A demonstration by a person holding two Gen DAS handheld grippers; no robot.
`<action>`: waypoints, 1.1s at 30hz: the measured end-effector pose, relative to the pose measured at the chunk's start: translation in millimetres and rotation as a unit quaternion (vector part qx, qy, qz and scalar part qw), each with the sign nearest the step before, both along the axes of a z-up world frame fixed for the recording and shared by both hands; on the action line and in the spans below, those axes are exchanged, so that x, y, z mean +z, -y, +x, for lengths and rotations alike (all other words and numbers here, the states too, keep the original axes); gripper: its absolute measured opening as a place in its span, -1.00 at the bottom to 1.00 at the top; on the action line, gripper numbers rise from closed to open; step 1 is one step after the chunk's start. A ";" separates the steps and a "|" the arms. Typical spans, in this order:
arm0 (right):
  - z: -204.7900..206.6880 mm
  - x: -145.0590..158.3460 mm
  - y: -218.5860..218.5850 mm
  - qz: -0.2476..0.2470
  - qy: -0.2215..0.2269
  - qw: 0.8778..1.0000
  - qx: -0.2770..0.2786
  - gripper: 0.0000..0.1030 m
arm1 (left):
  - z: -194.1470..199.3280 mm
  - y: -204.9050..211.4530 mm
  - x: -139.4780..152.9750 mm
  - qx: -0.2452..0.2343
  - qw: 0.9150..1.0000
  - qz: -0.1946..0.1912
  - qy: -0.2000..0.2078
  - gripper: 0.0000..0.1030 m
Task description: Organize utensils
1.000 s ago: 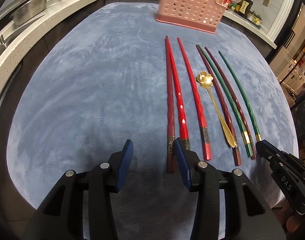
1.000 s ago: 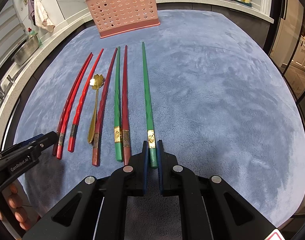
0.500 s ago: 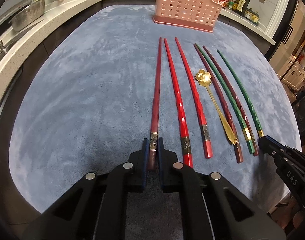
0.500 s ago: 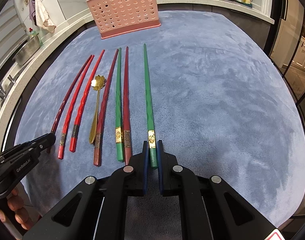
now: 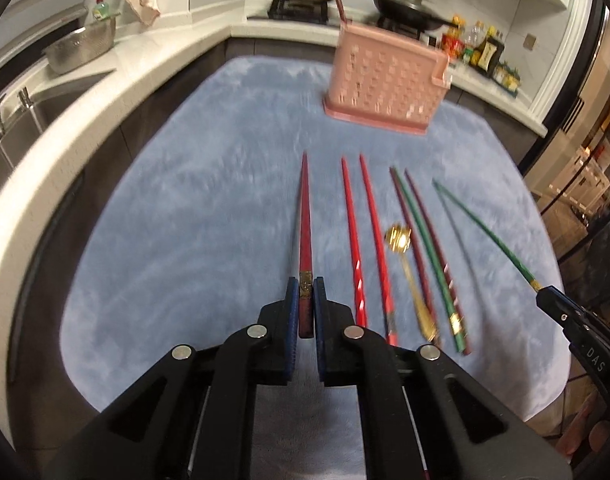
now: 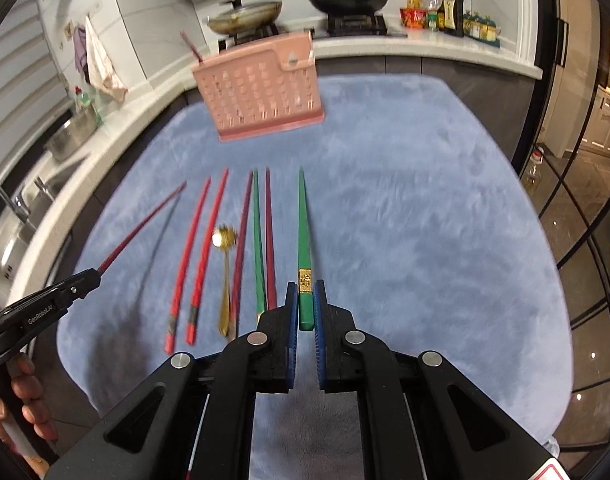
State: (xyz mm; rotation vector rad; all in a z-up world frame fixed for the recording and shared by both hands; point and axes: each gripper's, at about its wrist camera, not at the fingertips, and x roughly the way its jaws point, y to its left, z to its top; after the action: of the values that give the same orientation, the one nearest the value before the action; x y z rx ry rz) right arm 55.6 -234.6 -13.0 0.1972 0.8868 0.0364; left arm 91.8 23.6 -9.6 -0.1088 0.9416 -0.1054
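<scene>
2 chopsticks were up off the blue mat [image 5: 185, 208] at once. My left claw [image 5: 303, 300] was clamped on the butt end of a dark red chopstick [image 5: 305, 216], and my right claw [image 6: 305, 304] was pinched on a green chopstick [image 6: 303, 232] just below its gold band. Both sticks pointed toward the pink slotted basket [image 6: 261, 92] standing at the far end of the mat on the counter. Between them on the mat lay the rest in a row: 2 bright red chopsticks [image 5: 355, 240], a gold spoon [image 5: 409, 272] and a green one [image 5: 425, 248] between 2 maroon ones. Everything was pretty blurry, tbh.
</scene>
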 end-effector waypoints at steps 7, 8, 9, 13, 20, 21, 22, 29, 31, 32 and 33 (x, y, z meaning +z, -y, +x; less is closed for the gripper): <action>13.2 47.8 19.7 0.014 0.044 0.999 -0.013 -0.86 | 17.8 -5.1 49.7 0.006 0.999 -0.006 0.042 -0.87; 17.1 55.8 22.2 0.015 0.050 0.999 -0.014 -0.86 | 21.1 -5.7 55.9 0.007 0.999 -0.008 0.046 -0.87; 19.8 61.0 24.2 0.017 0.054 0.998 -0.015 -0.87 | 26.4 -6.3 65.0 0.009 0.998 -0.011 0.053 -0.87; 33.2 84.6 31.5 0.018 0.076 0.997 -0.018 -0.87 | 43.0 -8.1 90.3 0.012 0.997 -0.014 0.076 -0.87; 63.6 121.7 40.8 0.032 0.105 0.994 -0.020 -0.87 | 77.6 -9.0 137.4 0.014 0.993 -0.023 0.114 -0.87; 67.8 126.6 41.8 0.031 0.109 0.993 -0.021 -0.87 | 84.7 -9.1 146.5 0.015 0.992 -0.025 0.121 -0.87; 72.9 133.9 42.1 0.030 0.116 0.993 -0.021 -0.87 | 87.8 -9.4 151.3 0.014 0.992 -0.025 0.125 -0.87; 105.6 181.5 42.3 0.034 0.161 0.986 -0.016 -0.86 | 120.0 -6.3 201.8 0.009 0.986 -0.029 0.165 -0.87; 117.3 195.4 41.1 0.037 0.175 0.984 -0.014 -0.86 | 130.9 -3.1 216.8 0.007 0.984 -0.032 0.178 -0.87; 122.5 201.6 40.6 0.038 0.181 0.983 -0.014 -0.86 | 135.6 -2.1 223.0 0.006 0.983 -0.033 0.182 -0.87; 128.7 207.6 40.1 0.040 0.188 0.981 -0.014 -0.86 | 142.9 0.3 231.8 0.005 0.981 -0.035 0.190 -0.87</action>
State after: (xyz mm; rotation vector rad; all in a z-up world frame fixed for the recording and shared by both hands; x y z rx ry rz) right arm 184.3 -274.7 194.6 0.2671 0.5060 0.0810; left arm 234.7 23.4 222.2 -0.1528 0.5566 -0.1454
